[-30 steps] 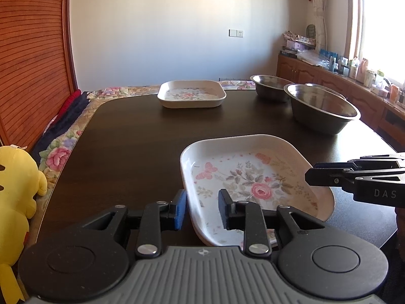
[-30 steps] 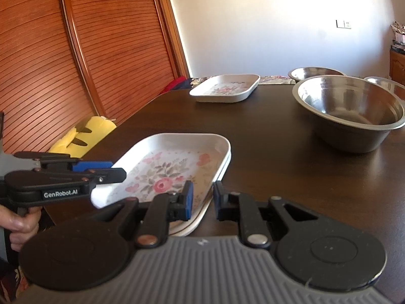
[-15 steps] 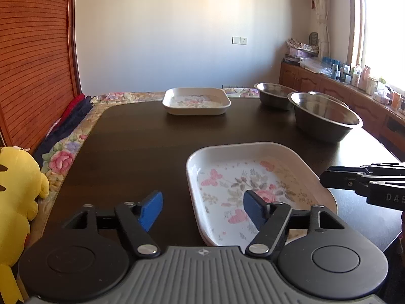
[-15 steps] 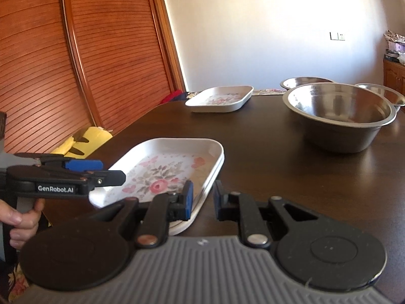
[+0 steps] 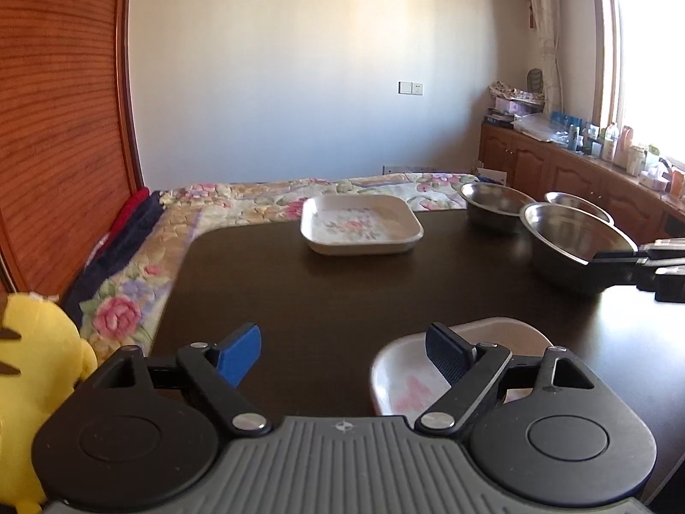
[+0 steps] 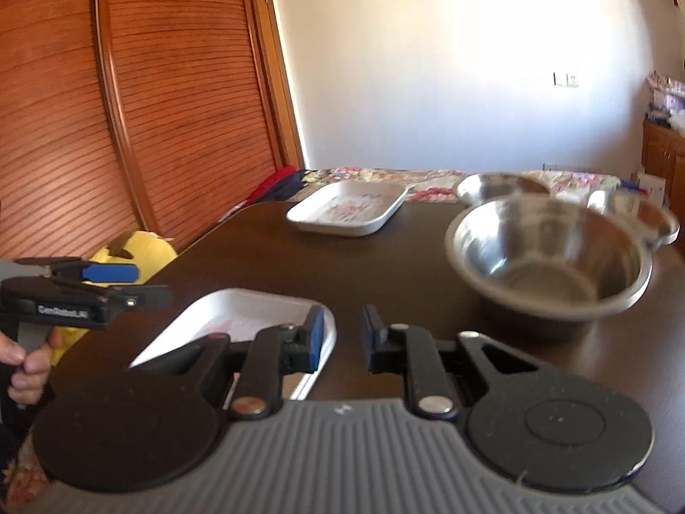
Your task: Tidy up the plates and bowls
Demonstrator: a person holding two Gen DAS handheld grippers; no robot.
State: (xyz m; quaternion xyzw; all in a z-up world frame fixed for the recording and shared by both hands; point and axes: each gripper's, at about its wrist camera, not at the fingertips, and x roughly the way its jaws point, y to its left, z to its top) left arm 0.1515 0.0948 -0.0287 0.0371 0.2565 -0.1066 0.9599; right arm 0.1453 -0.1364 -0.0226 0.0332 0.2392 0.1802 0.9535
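Blue-padded left tool (image 5: 342,353) just spread wide, empty, above floral plate (image 5: 406,375); right tool (image 6: 340,336) narrowly parted, empty.

Dark wood bench (image 5: 325,300), glossy top, rounded corners. Near edge: white floral plate (image 6: 239,321), flat on the surface. Far side: second floral plate (image 5: 361,225) of the same kind, well apart from the first. Right side: three steel bowls close together, the nearest bowl (image 5: 573,244) largest in view, a far bowl (image 5: 492,205) and a rear bowl (image 5: 578,203) behind it. All upright.
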